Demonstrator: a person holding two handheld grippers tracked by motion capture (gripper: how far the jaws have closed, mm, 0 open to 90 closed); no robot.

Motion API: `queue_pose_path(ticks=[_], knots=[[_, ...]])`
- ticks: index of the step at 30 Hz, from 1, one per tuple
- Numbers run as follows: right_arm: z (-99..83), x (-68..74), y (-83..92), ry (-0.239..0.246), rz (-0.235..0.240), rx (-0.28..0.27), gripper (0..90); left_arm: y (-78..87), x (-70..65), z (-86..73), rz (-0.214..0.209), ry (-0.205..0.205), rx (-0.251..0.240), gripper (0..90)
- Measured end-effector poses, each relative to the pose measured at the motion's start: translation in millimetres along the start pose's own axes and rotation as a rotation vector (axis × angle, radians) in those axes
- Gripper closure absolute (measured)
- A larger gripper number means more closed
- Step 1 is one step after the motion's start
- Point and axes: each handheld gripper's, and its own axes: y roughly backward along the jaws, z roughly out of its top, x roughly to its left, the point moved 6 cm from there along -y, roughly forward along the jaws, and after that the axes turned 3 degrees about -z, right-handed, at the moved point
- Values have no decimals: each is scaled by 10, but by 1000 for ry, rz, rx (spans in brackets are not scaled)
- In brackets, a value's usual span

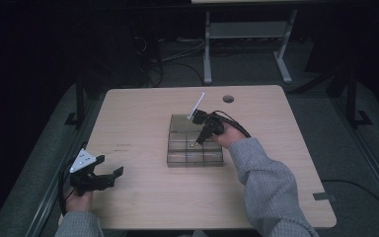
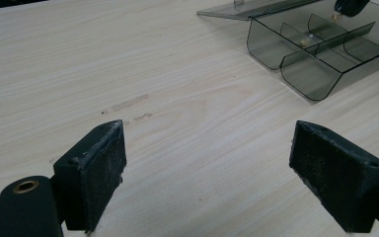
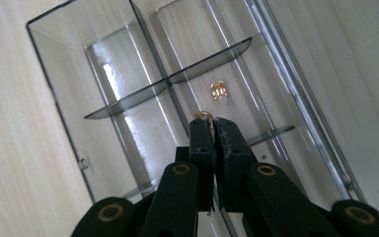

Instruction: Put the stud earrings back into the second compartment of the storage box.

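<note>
A smoky clear organizer box (image 1: 195, 157) with several compartments lies at the table's middle, its lid (image 1: 180, 121) folded open behind it. My right gripper (image 1: 196, 143) points down into a compartment, shut on a small gold piece (image 3: 203, 116) that peeks out at its fingertips. In the right gripper view the gripper (image 3: 209, 123) hangs just above the box floor, a second small gold piece (image 3: 218, 91) lying a little beyond it. My left gripper (image 1: 109, 176) rests near the table's front left corner, jaws wide open over bare wood (image 2: 207, 168), nothing between them.
The wooden table (image 1: 143, 113) has a round cable hole (image 1: 228, 98) at the back right. In the left gripper view the box (image 2: 321, 54) lies far off at the upper right. A white table frame (image 1: 246, 34) stands on the floor beyond.
</note>
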Motion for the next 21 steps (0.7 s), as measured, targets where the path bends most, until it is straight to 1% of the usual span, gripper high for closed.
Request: queue_pose_path(ticks=[3,4,16,20,21], knots=[[11,-7,-34,-3,-4,5,865,0,2,0,0,0,1,139],[20,-23,-72,-8,-9,9,865,-1,2,-1,0,-2,3,140],[38,-60,-232,-31,1,36,862,-2,-2,0,-1,-2,4,140],[40,-57,-270,-33,5,46,861,-1,0,0,-2,-1,2,140],[40,-58,-295,-27,4,50,861,-2,2,0,-2,0,2,140]])
